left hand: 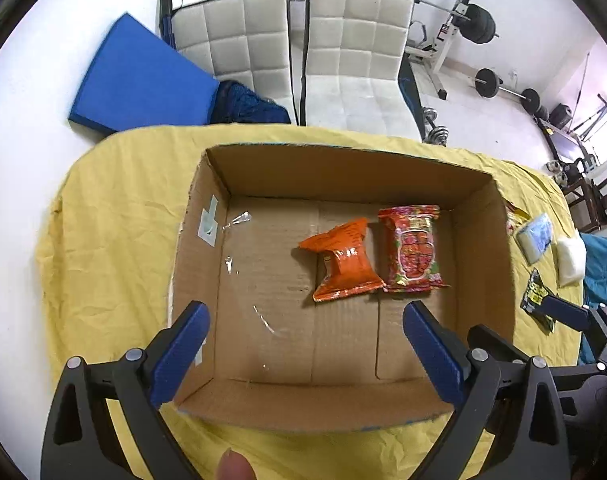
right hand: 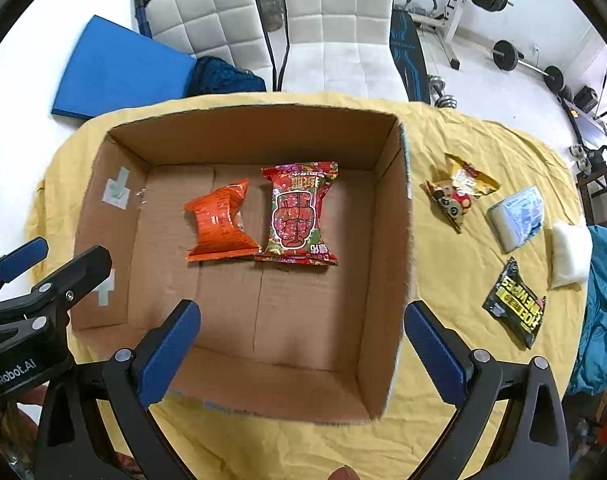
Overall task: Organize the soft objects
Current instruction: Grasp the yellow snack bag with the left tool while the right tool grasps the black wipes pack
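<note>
An open cardboard box [left hand: 335, 168] [right hand: 387, 264] stands on the yellow cloth. Inside lie an orange snack packet [left hand: 345, 262] [right hand: 219, 222] and a red snack packet [left hand: 413, 248] [right hand: 299, 212], side by side. My left gripper [left hand: 303, 316] is open and empty above the box's near side. My right gripper [right hand: 299, 316] is open and empty above the box's near right part. Right of the box on the cloth lie a yellow packet [right hand: 459, 190], a blue-white tissue pack [right hand: 517, 216] [left hand: 535, 236], a white pack [right hand: 569, 254] [left hand: 571, 260] and a black packet [right hand: 515, 304] [left hand: 537, 300].
The yellow cloth [left hand: 115, 216] [right hand: 455, 272] covers a round table. Behind it stand two white padded chairs [left hand: 355, 48] [right hand: 335, 20], a blue mat [left hand: 139, 76] and gym weights [left hand: 479, 24]. A teal cloth [right hand: 603, 304] hangs at the right edge.
</note>
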`<state>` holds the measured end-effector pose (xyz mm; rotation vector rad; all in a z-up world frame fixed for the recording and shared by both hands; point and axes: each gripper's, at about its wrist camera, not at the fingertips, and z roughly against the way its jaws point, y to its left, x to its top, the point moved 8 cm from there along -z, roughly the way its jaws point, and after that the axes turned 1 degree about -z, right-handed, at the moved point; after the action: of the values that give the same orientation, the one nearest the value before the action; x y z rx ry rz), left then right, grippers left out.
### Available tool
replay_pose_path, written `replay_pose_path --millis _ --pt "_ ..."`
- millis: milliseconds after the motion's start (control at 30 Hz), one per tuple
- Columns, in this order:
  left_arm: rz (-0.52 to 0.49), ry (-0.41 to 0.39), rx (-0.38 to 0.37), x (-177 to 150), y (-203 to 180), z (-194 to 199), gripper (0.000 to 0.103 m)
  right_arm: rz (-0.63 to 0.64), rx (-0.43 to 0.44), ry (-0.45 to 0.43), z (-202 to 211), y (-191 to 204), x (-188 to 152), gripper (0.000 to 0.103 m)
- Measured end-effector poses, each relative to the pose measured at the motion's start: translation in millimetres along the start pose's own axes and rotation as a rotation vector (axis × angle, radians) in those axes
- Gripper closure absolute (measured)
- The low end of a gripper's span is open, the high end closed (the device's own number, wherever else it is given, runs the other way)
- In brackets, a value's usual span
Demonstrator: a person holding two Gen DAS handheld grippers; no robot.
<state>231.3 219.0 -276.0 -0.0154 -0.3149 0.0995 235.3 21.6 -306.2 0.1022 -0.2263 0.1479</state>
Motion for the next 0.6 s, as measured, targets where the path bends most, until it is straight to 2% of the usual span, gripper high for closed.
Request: replay_pose_path --millis 433,600 --pt "-0.021 -0.070 -0.014 -12.6 -33.7 57.2 0.004 -0.013 0.082 -0.053 56.7 -19.1 -23.3 0.000" --pt "-0.013 -0.082 -0.008 -11.9 -54.8 69.8 0.004 -0.017 0.123 -0.053 67.5 -51.6 -24.7 0.000"
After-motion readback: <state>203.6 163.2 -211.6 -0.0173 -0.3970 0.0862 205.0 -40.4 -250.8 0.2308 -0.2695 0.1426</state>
